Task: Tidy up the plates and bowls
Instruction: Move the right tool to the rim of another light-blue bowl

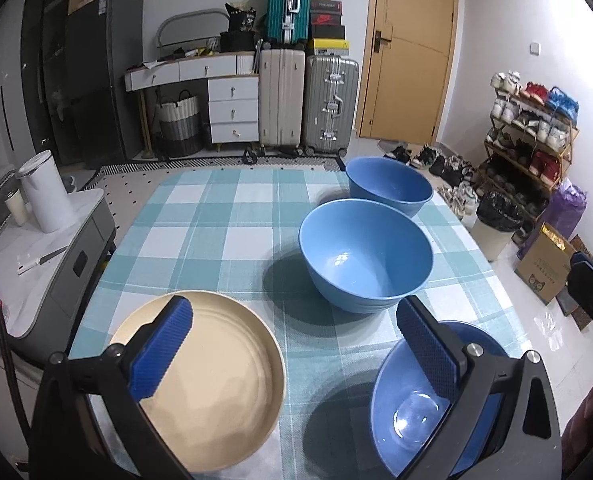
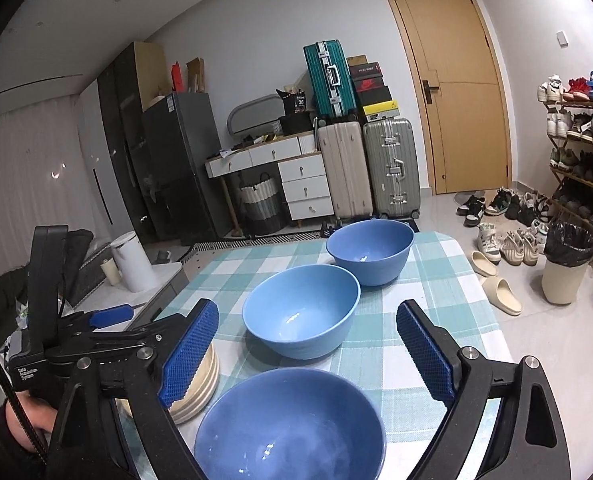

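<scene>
Three blue bowls stand in a row on the checked tablecloth (image 1: 216, 208): a far bowl (image 1: 388, 186), a middle bowl (image 1: 366, 256) and a near bowl (image 1: 412, 408). A stack of cream plates (image 1: 216, 380) sits left of the near bowl. My left gripper (image 1: 296, 348) is open and empty, with one finger over the plates and the other over the near bowl's rim. My right gripper (image 2: 308, 356) is open and hovers just above the near bowl (image 2: 292, 424), holding nothing. The middle bowl (image 2: 300, 312), far bowl (image 2: 370, 252) and cream plates (image 2: 200, 388) also show in the right wrist view.
A low side cabinet (image 1: 56, 264) with a white kettle (image 1: 44, 196) stands left of the table. On the floor to the right are a bin (image 2: 564, 264), slippers, a shoe rack (image 1: 532, 132) and a cardboard box (image 1: 544, 268). Suitcases (image 1: 308, 100) and a drawer desk line the back wall.
</scene>
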The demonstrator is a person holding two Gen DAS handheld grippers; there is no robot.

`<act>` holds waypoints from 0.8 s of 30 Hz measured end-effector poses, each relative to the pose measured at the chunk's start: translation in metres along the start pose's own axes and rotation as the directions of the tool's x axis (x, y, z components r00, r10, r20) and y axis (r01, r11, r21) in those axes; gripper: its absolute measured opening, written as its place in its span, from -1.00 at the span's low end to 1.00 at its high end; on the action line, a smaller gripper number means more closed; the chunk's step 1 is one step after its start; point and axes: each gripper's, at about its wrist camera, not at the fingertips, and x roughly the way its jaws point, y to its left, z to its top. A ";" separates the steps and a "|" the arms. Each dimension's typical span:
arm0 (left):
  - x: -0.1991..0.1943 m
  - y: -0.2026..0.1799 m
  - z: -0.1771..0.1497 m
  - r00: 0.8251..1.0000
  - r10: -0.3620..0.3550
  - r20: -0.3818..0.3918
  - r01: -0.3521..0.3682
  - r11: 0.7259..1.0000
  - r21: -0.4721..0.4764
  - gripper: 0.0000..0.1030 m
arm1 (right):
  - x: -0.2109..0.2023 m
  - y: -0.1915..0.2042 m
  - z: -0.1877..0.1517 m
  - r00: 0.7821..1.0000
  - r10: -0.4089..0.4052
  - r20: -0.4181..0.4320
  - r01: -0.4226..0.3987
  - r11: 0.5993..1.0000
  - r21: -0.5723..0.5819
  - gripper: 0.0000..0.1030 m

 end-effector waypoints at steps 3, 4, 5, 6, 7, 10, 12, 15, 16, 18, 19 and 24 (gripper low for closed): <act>0.016 0.002 0.011 0.999 0.011 -0.036 -0.011 1.000 0.011 1.00 | 0.009 -0.002 0.006 0.999 -0.014 -0.034 0.014 1.000 -0.012 0.79; 0.023 0.002 0.016 0.999 0.010 -0.046 -0.010 1.000 0.015 1.00 | 0.012 -0.004 0.009 0.999 -0.020 -0.046 0.019 1.000 -0.014 0.79; 0.029 0.002 0.019 0.998 0.004 -0.059 -0.003 1.000 0.017 1.00 | 0.016 -0.007 0.013 0.998 -0.016 -0.057 0.015 1.000 -0.013 0.79; 0.035 0.002 0.024 0.998 -0.013 -0.069 0.014 1.000 0.019 1.00 | 0.020 -0.010 0.018 0.998 -0.017 -0.068 0.017 1.000 -0.008 0.79; 0.041 0.002 0.027 0.996 -0.036 -0.082 0.038 0.999 0.023 1.00 | 0.025 -0.012 0.023 0.997 -0.017 -0.080 0.017 1.000 0.000 0.79; 0.069 -0.002 0.040 0.985 -0.073 -0.157 0.078 0.997 0.026 1.00 | 0.043 -0.022 0.040 0.992 0.012 -0.128 -0.008 0.999 0.032 0.79; 0.088 -0.002 0.047 0.975 -0.079 -0.209 0.084 0.996 0.013 1.00 | 0.058 -0.029 0.051 0.987 0.021 -0.161 -0.014 0.999 0.048 0.79; 0.108 0.000 0.055 0.963 -0.080 -0.255 0.081 0.997 -0.010 0.99 | 0.090 -0.041 0.064 0.970 0.018 -0.243 -0.004 0.998 0.060 0.79; 0.115 0.001 0.058 0.960 -0.083 -0.267 0.082 0.997 -0.014 0.99 | 0.103 -0.047 0.066 0.961 0.006 -0.275 0.013 0.998 0.067 0.79; 0.131 0.003 0.061 0.944 -0.086 -0.318 0.078 0.996 -0.037 0.99 | 0.133 -0.060 0.068 0.933 0.008 -0.360 0.031 0.994 0.101 0.79; 0.136 0.005 0.061 0.938 -0.097 -0.333 0.083 0.995 -0.054 0.99 | 0.147 -0.068 0.068 0.919 0.015 -0.394 0.041 0.990 0.133 0.79; 0.162 0.007 0.062 0.912 -0.145 -0.384 0.115 0.988 -0.101 0.97 | 0.208 -0.089 0.053 0.837 0.064 -0.543 0.058 0.977 0.204 0.57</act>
